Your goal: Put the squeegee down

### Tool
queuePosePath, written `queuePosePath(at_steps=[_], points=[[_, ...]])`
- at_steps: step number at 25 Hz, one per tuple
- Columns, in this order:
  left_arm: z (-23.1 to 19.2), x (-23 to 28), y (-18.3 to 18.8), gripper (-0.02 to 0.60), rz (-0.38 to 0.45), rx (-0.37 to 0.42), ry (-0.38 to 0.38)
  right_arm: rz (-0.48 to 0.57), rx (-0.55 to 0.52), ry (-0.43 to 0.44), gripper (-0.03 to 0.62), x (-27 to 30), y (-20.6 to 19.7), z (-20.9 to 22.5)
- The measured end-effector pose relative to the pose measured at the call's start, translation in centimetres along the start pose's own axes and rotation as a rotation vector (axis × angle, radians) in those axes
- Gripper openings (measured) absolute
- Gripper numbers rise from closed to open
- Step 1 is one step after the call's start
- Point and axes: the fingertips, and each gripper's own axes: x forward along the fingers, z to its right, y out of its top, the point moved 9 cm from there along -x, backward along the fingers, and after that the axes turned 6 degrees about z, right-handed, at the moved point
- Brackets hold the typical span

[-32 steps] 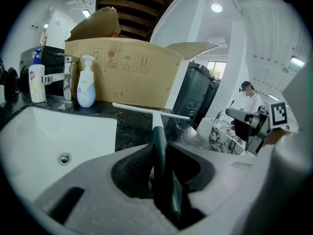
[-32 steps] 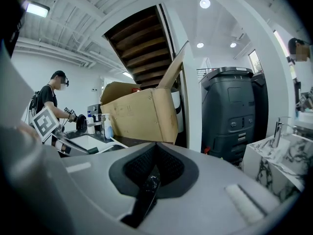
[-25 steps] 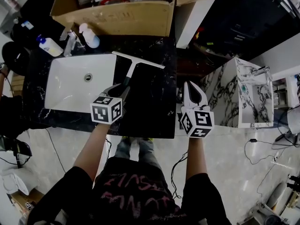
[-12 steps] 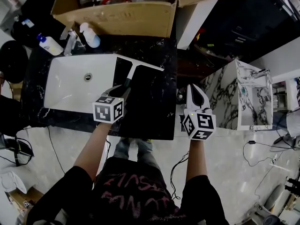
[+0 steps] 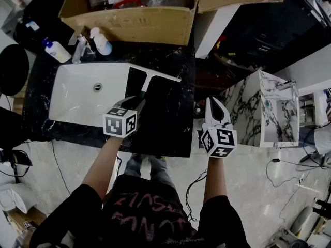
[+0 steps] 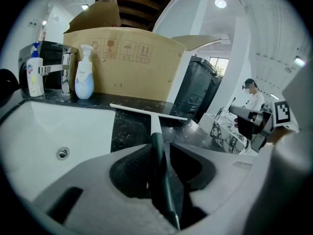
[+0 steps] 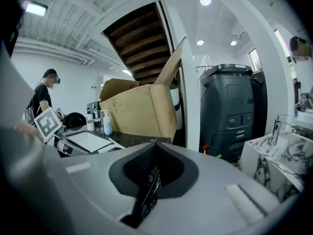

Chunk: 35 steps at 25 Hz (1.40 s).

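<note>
2 jaws of left gripper just opening (squeegee between)

Squeegee: T-shaped, pale blade bar w/ white neck, dark green handle. Blade is down on black marble table, just right of white sink, w/ its left end approx. at the basin's far corner. Bar lies at far end, slightly slanted; handle runs back toward person. Handle end sits between jaws of left claw, which have just been opening: handle close by left pad, gap on right side. Can't tell whether handle end touches table.
</note>
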Motion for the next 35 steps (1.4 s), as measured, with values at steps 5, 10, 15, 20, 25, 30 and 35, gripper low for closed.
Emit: queuePosePath(at_steps=[5,10,15,20,25,30,35], points=[[0.2,-0.3,0.3,0.155,0.005,0.019,-0.004,0.004,0.001,-0.004,0.005,-0.3,0.2,0.0],[0.1,-1.4,0.6,0.167,0.029,0.015,-0.001,0.017,0.008,0.000,0.005,-0.4,0.8,-0.5],[0.0,-2.9,1.3,0.161,0.070,0.012,0.015,0.029,0.006,0.021,0.005,-0.5,1.4,-1.5],[-0.1,-4.8,2.1,0.130,0.122,0.009,0.039,0.045,0.015,0.038,0.005,-0.9,2.2,-2.4],[0.5,-6.3,2.7,0.108,0.166,0.024,0.058,0.058,-0.012,0.057,0.005,-1.4,3.0,-3.0],[0.7,-8.2,3.5,0.086,0.210,0.032,0.070,0.083,-0.019,0.069,0.005,-2.0,3.9,-3.9],[0.9,-10.1,4.5,0.065,0.261,0.049,0.090,0.107,-0.031,0.094,0.005,-2.6,4.8,-4.6]])
